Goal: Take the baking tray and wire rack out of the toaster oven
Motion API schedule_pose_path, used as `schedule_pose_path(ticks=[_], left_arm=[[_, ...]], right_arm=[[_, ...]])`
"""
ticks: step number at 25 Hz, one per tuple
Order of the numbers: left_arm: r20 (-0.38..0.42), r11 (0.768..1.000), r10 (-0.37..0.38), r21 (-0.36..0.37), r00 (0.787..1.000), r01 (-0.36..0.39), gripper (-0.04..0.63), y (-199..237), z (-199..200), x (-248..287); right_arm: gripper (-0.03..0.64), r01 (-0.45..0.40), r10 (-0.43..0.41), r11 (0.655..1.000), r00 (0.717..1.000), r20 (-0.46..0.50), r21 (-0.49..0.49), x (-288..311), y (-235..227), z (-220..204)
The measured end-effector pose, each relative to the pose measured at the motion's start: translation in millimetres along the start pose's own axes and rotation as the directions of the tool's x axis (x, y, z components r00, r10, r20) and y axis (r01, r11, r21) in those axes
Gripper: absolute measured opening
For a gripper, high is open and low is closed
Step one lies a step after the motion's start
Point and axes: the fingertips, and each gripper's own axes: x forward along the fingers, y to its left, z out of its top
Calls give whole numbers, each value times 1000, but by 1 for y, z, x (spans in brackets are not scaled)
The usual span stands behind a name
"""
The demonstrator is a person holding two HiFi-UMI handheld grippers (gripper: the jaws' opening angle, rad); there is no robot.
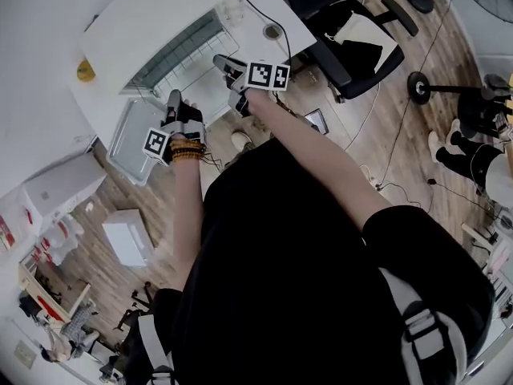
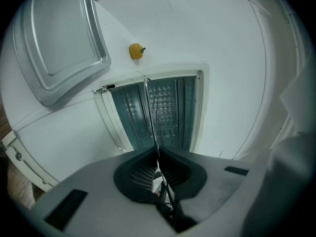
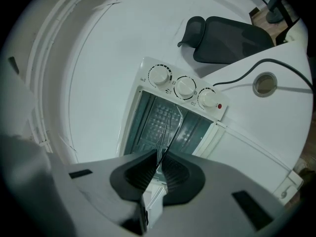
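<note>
The white toaster oven [image 1: 172,50] stands open on the white table [image 1: 104,22]. A wire rack [image 1: 195,77] sticks out of its mouth toward me. My left gripper [image 1: 173,99] is shut on the rack's left side, and my right gripper [image 1: 223,63] on its right side. In the left gripper view the rack [image 2: 151,107] runs edge-on from the shut jaws into the oven's opening [image 2: 173,112]. The right gripper view shows the same thin wires [image 3: 167,130] pinched below the oven's knobs [image 3: 185,87]. The baking tray [image 1: 132,144] lies on the table left of the oven.
A small yellow object [image 2: 137,51] sits on the table beyond the tray [image 2: 59,38]. A black office chair [image 1: 353,42] stands right of the table. A black cable [image 3: 256,65] crosses the tabletop near a round grommet [image 3: 265,84]. White boxes [image 1: 127,237] stand on the wooden floor.
</note>
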Motion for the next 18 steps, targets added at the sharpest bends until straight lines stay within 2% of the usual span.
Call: schedule_pose_path(ticks=[11,18], left_arm=[[-57,1000,-24,15,998,25,31,-3,-13,-16],[-113,994,-66,81,991,75,31,-13,-20,-25]], right_arm=[[48,-38,37,999,998,58,14,-20,6,-7],[49,-57,57,998,996,65,-8,-33,15,-12]])
